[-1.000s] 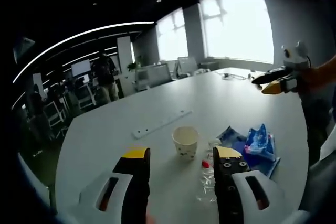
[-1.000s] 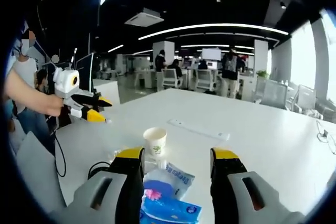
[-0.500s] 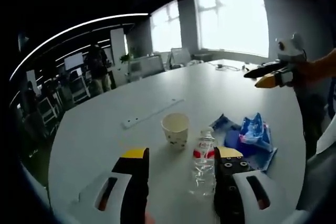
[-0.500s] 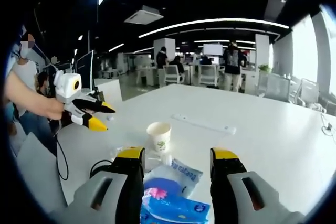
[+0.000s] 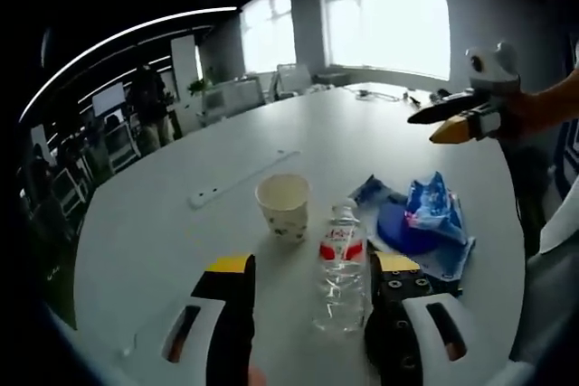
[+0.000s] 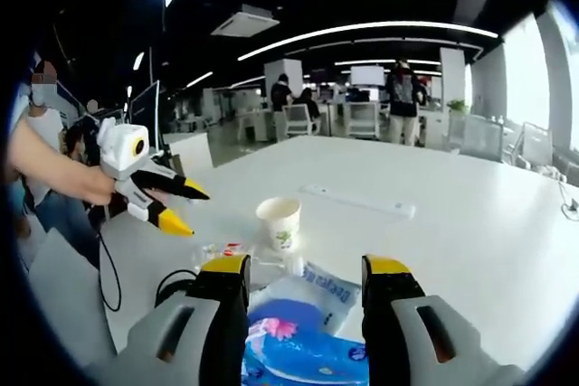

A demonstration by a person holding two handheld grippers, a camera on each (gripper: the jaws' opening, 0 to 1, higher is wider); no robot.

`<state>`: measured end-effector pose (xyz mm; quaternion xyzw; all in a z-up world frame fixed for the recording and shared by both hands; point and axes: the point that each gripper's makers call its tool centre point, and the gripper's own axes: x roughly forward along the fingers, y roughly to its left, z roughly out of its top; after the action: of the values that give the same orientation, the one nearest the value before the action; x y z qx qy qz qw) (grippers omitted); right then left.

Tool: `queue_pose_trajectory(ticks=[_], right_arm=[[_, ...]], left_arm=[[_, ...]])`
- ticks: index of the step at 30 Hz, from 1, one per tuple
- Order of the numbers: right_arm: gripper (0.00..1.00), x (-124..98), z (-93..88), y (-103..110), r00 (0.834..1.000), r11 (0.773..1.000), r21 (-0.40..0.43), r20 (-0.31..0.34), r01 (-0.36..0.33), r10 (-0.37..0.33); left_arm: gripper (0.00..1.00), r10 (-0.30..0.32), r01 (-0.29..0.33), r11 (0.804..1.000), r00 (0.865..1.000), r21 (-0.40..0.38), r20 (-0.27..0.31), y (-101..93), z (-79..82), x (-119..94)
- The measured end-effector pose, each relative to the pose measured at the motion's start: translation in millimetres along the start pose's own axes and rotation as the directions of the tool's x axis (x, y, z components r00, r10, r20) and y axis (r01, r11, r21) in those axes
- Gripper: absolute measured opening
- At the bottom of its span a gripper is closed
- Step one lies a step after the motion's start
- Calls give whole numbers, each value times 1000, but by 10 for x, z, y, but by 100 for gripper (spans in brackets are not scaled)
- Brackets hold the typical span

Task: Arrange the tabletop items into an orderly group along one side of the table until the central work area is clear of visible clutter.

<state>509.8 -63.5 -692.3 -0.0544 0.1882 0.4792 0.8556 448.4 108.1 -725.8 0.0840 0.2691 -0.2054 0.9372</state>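
Left gripper view: left gripper (image 5: 312,282) jaws wide apart, nothing held, water bottle (image 5: 341,270) lying between them on table (image 5: 163,223). Judgement: close across the bottle's mid-body, gently; thin clear plastic, ribbed, will likely buckle & roll. Paper cup (image 5: 283,206) upright just beyond, light, tips easily. Blue wipes pack (image 5: 425,228) beside, soft & crinkly. Right gripper (image 5: 445,120) hovers far right.

Right gripper view: right gripper (image 6: 306,270) jaws wide, empty, above wipes pack (image 6: 308,336); cup (image 6: 279,222) ahead; power strip (image 6: 357,201) flat, rigid, well beyond

A white paper cup (image 5: 283,206) stands upright, mid-table. Just beside it, a clear water bottle (image 5: 340,268) with a red label lies on its side. A crumpled blue plastic bag (image 5: 423,232) lies flat toward the table's edge.
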Motion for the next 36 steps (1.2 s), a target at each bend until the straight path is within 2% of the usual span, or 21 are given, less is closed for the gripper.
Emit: queue_pose_trajectory(ticks=[6, 14, 20, 25, 36], right_arm=[[46, 42, -81, 1, 1000, 1000, 15, -15, -1, 1], [46, 87, -181, 37, 999, 1000, 30, -34, -9, 10], [46, 109, -241, 42, 999, 999, 39, -47, -13, 15], [45, 126, -291, 43, 998, 999, 49, -57, -12, 15], [45, 150, -394, 63, 997, 998, 66, -74, -11, 16]], left_arm=[[49, -40, 41, 999, 998, 6, -52, -24, -114, 115], [49, -90, 93, 996, 986, 14, -138, -111, -254, 256], [49, -111, 114, 993, 980, 14, -167, -152, -291, 328], [48, -126, 133, 991, 969, 20, -212, -175, -370, 403], [48, -151, 161, 987, 953, 17, -262, -223, -468, 497]])
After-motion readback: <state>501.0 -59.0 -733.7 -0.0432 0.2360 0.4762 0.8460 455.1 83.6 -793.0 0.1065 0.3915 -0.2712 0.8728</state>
